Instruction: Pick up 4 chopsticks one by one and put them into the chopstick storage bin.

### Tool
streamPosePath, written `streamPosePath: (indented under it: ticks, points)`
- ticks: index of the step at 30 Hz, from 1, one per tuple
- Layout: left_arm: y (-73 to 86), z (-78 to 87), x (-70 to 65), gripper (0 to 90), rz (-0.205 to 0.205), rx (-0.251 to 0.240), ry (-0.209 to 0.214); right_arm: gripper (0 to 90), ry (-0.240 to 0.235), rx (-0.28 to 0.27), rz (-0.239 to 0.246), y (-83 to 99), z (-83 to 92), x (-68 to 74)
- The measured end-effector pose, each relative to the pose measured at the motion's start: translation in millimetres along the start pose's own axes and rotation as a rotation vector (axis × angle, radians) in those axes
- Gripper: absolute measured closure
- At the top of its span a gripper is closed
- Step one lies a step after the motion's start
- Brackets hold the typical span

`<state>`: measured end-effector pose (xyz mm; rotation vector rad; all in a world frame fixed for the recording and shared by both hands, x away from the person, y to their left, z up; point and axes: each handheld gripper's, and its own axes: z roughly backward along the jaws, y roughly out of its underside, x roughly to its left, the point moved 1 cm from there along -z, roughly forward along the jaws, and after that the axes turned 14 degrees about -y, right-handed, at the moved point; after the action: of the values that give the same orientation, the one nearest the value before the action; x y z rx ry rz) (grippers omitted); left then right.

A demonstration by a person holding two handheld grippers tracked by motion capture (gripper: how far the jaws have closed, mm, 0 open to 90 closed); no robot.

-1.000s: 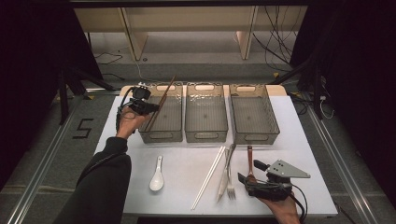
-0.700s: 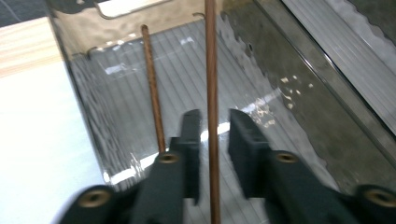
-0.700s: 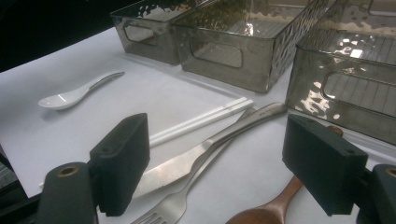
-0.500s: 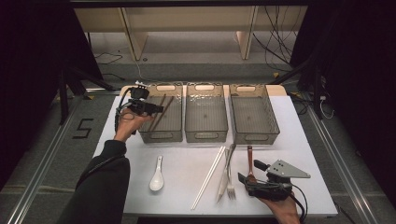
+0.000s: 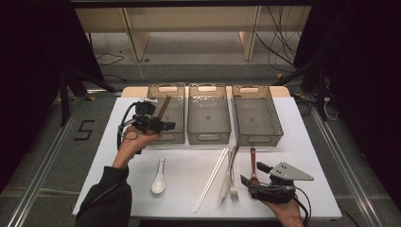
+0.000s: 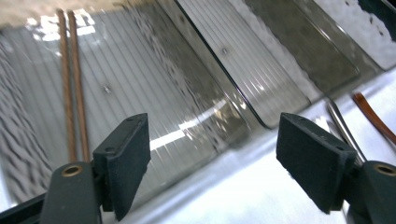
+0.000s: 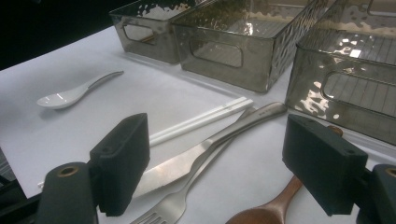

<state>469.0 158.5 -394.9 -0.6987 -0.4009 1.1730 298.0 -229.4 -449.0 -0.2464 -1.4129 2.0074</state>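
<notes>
Now, high view
L gripper (image 5: 171,125): over the front end of the left bin (image 5: 165,140). Jaws have just been opening, nothing between them.
Brown chopsticks (image 5: 164,106): inside the left bin, at its far left side, long way pointing front to back.
R gripper (image 5: 253,174): low on the table at the near right, jaws wide apart, holding nothing.
Wooden spoon (image 5: 252,161): just ahead of the R gripper, handle pointing away toward the right bin (image 5: 257,137).
White spoon (image 5: 159,177): near edge, below the left bin, closer to the L hand.
White chopsticks (image 5: 212,179), knife (image 5: 227,177), fork (image 5: 233,175): side by side in the middle, closer to the R hand.

Left gripper view
L gripper (image 6: 215,163): pads far apart, only bin floor and table between them.
Brown chopsticks (image 6: 74,93): flat on the ribbed floor of the left bin (image 6: 140,84), off to the left of the jaws.

Right gripper view
R gripper (image 7: 217,163): wide, empty.
Wooden spoon (image 7: 266,212): bowl sits low between the jaws, nearer the right one; handle runs off behind that jaw.
Knife (image 7: 187,161) and fork (image 7: 177,203): touching, lying slanted between the jaws, nearer the left one.
White spoon (image 7: 70,95): well apart, far left.

Best guess
Next pick: R hand is closest to the wooden spoon; it likely needs to shift a bit toward it and grip across the handle.
</notes>
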Motion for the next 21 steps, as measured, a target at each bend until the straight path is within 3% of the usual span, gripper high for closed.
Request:
streamPosePath:
  ticks: [3,10,15,21]
  points:
    - [8.6,-1.0,-8.3,23.5,-0.023,0.016,-0.017,23.8,-0.002,-0.002,0.001,-0.4,-0.1,0.5]
    - [27.0,1.8,-34.0,21.3,-0.064,0.03,-0.013,23.8,-0.002,-0.002,0.006,-0.7,-0.2,1.6]
    - [39.1,-2.8,-53.5,19.0,-0.096,0.067,0.008,23.8,-0.002,-0.002,0.006,-0.9,0.5,1.7]
    - [48.0,-5.9,-67.7,17.2,-0.12,0.095,0.022,23.8,0.0,-0.004,0.007,-0.8,0.8,1.6]
